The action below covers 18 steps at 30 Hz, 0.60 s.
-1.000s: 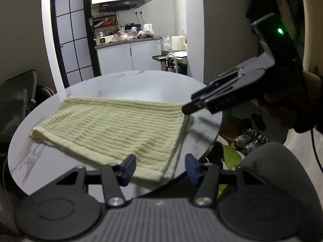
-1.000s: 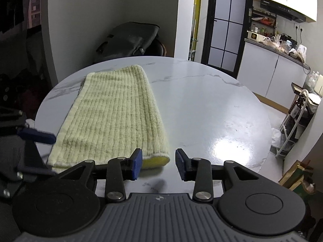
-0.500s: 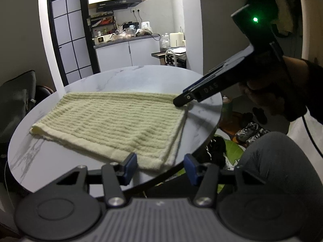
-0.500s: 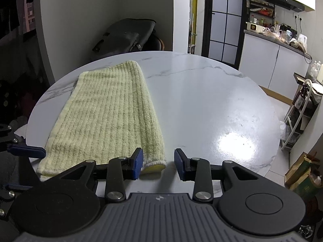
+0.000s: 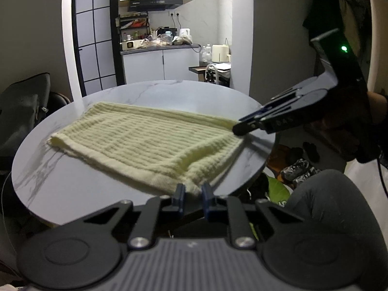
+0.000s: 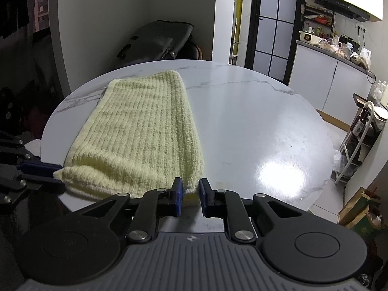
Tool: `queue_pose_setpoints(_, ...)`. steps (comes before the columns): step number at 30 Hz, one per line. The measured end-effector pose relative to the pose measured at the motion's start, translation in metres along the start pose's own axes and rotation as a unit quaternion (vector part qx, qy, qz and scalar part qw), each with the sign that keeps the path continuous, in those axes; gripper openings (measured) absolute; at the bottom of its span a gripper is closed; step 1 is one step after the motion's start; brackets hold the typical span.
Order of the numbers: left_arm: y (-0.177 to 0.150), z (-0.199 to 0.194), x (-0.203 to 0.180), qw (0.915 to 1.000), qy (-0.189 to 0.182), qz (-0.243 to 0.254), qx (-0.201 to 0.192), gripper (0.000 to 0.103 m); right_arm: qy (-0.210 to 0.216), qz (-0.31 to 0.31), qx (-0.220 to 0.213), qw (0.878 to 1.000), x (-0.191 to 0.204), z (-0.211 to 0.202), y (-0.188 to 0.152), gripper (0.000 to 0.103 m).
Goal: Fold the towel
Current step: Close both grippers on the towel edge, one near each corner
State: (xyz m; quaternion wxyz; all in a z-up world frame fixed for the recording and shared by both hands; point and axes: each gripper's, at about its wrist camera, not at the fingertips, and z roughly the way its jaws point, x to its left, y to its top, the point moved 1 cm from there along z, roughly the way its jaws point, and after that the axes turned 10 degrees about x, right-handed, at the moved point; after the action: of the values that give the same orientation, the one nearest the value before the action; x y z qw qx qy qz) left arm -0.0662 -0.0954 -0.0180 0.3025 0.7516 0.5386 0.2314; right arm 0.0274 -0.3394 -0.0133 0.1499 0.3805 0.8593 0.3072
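A pale yellow ribbed towel (image 5: 150, 143), folded once, lies on the round white marble table (image 5: 72, 189). My left gripper (image 5: 193, 192) is shut on the towel's near corner at the table's front edge. My right gripper (image 6: 190, 191) is shut on the other near corner, and it shows from the side in the left wrist view (image 5: 238, 127). Both pinched corners are raised a little off the table. The towel (image 6: 143, 131) stretches away from the right gripper to the far side, and the left gripper (image 6: 57, 174) holds its left corner.
A dark bag (image 6: 157, 41) sits on a chair behind the table. A kitchen counter (image 5: 157, 48) with clutter stands at the back. Shoes (image 5: 297, 169) lie on the floor, and the person's knee (image 5: 325, 206) is at the right.
Both grippers were open beside the towel's near corners. They have closed on the corners and lifted them slightly.
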Motion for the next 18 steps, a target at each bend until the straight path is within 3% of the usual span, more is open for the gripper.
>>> queue_pose_setpoints(8,-0.003,-0.003,0.008,0.9999,-0.002,-0.009,-0.007,0.010,0.000,0.005,-0.008,1.000,0.009,-0.012,-0.011,0.006)
queue_pose_setpoints(18,0.010,-0.019,0.020,0.9990,0.007,-0.016,-0.042,0.010,-0.004,0.007,-0.043,0.999,0.011,-0.040,-0.005,0.006)
